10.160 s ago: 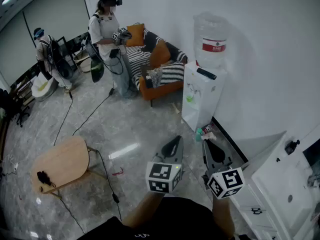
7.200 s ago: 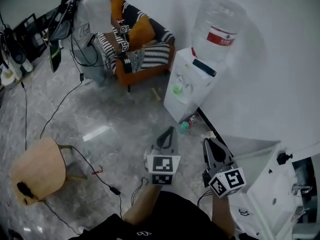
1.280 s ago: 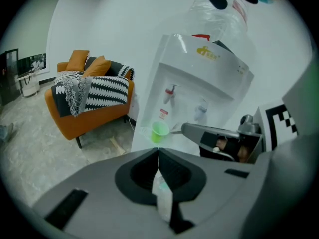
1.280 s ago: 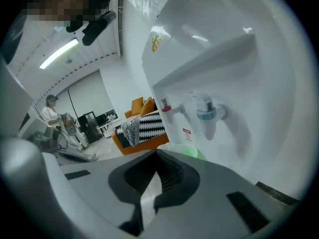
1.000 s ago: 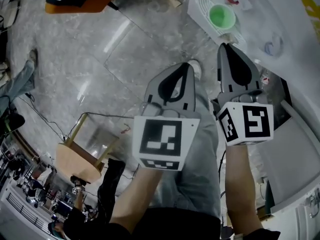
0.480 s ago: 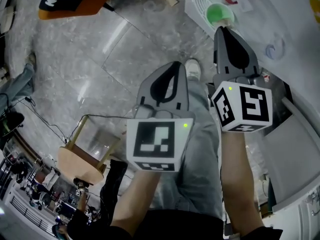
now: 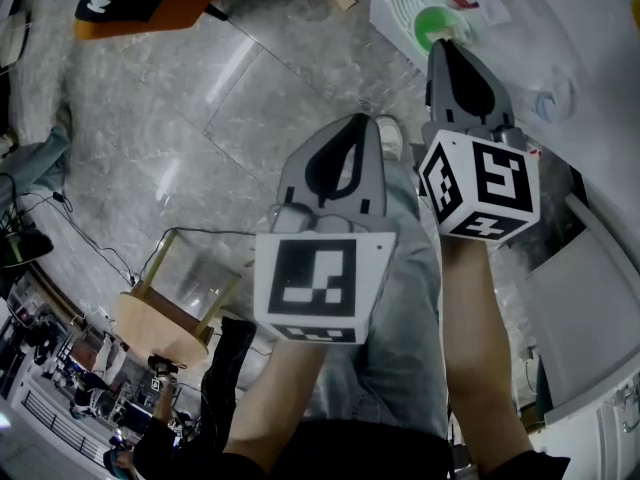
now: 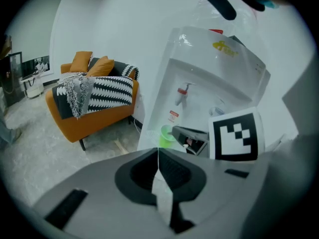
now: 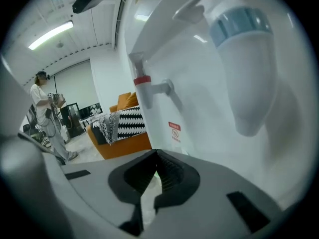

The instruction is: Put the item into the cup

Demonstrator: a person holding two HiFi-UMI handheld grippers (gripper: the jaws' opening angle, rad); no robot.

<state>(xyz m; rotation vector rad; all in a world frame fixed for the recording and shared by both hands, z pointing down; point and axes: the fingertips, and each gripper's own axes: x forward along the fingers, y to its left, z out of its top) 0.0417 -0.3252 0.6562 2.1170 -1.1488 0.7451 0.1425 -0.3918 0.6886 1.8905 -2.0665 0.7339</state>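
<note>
Now the green cup [image 7: 432,21] sits just ahead of the right claw [image 7: 447,53], farther from the left claw [image 7: 350,133], both pressed together and empty.

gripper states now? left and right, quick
Left hand-held gripper: closed, nothing between the jaws.
Right hand-held gripper: closed, nothing between the jaws.

Left gripper [image 7: 352,120] and right gripper [image 7: 446,48] side by side, right slightly ahead, each with jaws together.
</note>
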